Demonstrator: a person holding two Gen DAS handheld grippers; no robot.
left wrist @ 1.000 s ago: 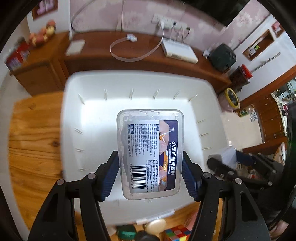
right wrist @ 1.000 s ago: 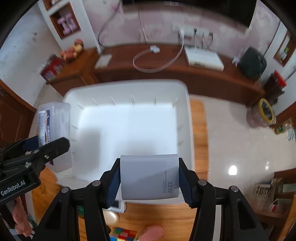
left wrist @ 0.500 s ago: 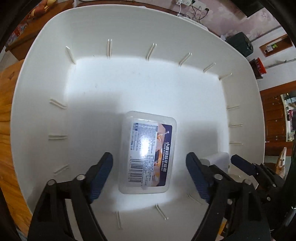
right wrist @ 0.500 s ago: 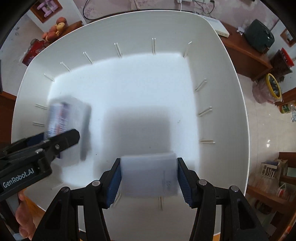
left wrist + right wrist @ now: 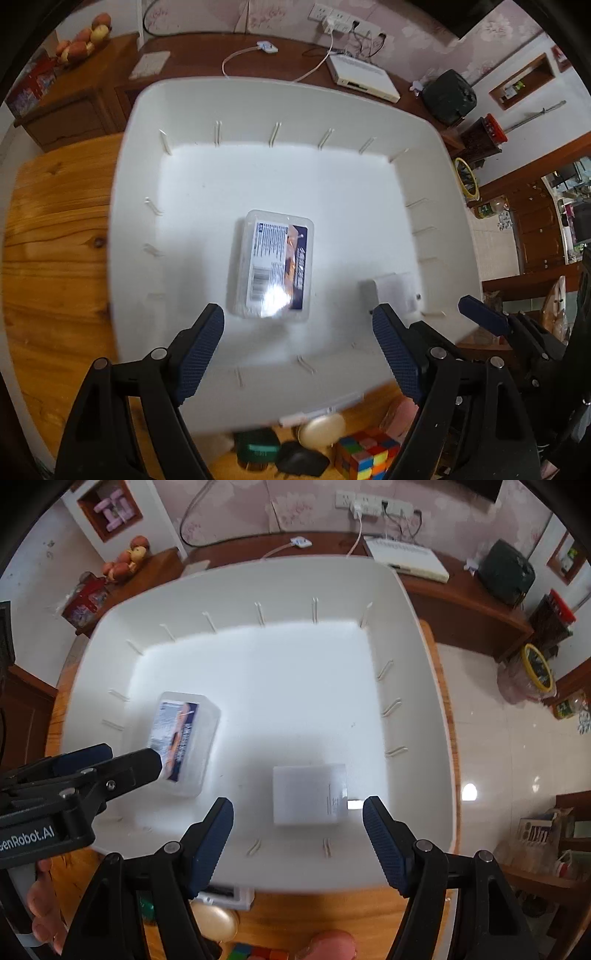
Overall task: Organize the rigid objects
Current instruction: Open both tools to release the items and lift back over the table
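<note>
Two things lie loose on the floor of the white bin (image 5: 147, 206). My left gripper (image 5: 297, 352) has just been opening; its jaws stand wide and hold nothing, and the clear floss box (image 5: 275, 266) lies flat just ahead of the fingertips, touching neither pad. My right gripper (image 5: 297, 836) has also just been opening and holds nothing: the white charger block (image 5: 308, 794) rests ahead of its fingers, nearer the right pad, clear of both. A colour cube (image 5: 367, 456) sits behind my left fingers, outside the bin.
</note>
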